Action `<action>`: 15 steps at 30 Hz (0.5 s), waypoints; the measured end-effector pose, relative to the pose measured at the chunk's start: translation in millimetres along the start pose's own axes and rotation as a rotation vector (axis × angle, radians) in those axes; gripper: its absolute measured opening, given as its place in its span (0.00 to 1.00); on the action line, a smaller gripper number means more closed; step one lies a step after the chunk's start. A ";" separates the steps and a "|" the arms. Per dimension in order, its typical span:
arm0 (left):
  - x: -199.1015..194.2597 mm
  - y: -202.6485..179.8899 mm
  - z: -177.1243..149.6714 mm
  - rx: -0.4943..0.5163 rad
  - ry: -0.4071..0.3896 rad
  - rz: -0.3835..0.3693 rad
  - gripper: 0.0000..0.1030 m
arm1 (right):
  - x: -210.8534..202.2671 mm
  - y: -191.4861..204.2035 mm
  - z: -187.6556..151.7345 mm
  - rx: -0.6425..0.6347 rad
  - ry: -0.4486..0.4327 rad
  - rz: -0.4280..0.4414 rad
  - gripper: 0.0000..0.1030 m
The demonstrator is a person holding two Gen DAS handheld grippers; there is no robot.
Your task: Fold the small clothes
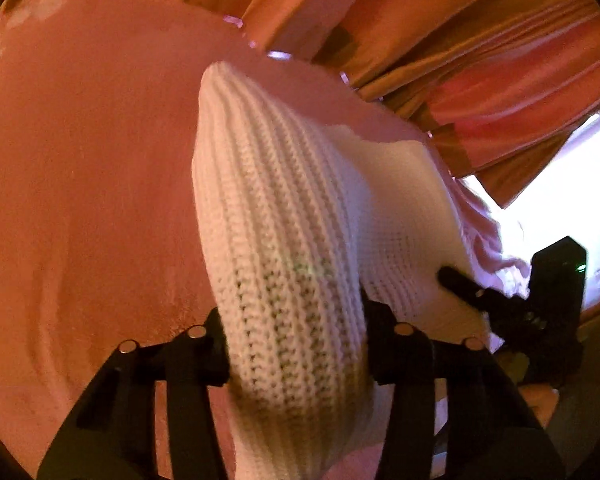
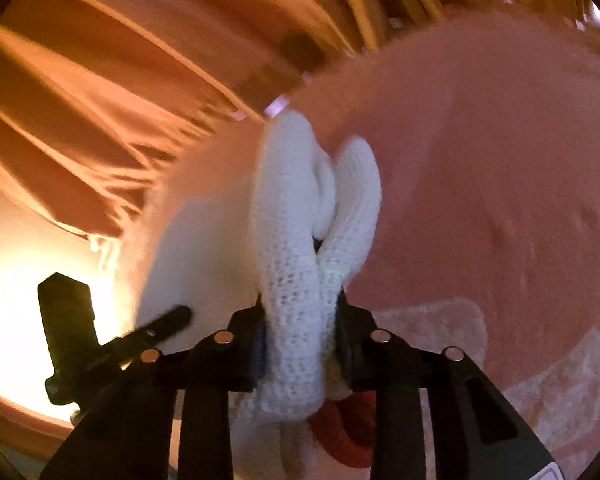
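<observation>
The left gripper holds a thick fold of the white knitted garment between its two black fingers; the pads press on the ribbed knit from both sides, so the jaws stand at a middle width, filled by the cloth. The right gripper is narrower and pinches another bunched part of the same garment, which rises above its fingers in two rounded loops. Below these fingers a small piece of red fabric shows under the white knit.

From both grips the garment stretches forward and lies on a pink fuzzy cover, and its far tip reaches almost to the edge of this surface. In the left wrist view the right gripper touches the flatter part of the garment at the right side. Behind the surface hang orange curtains, and bright light comes in beside them.
</observation>
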State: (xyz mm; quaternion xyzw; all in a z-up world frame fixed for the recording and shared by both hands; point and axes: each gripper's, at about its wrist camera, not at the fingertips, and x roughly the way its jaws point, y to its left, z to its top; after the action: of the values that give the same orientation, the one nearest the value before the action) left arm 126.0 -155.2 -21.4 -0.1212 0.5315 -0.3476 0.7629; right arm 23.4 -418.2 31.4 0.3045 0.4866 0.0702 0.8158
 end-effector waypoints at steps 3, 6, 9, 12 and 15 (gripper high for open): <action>-24.8 -16.8 6.8 0.041 -0.045 -0.016 0.43 | -20.7 28.2 2.9 -0.054 -0.056 0.021 0.22; -54.3 -29.5 14.0 0.083 -0.091 -0.033 0.43 | -44.4 63.8 -0.8 -0.124 -0.120 0.040 0.22; -95.0 -39.9 19.8 0.132 -0.159 -0.050 0.43 | -69.2 99.1 -3.6 -0.191 -0.195 0.078 0.22; -136.0 -47.4 22.1 0.186 -0.251 -0.045 0.43 | -88.0 133.0 -4.9 -0.252 -0.268 0.126 0.22; -178.8 -46.6 21.5 0.242 -0.347 -0.018 0.43 | -93.5 161.7 -6.2 -0.294 -0.321 0.189 0.22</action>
State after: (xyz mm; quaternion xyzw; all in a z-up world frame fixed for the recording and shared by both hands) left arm 91.9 -75.3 143.1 -0.0916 0.3454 -0.3894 0.8489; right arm -0.8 -323.9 190.8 0.2340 0.3044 0.1670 0.9081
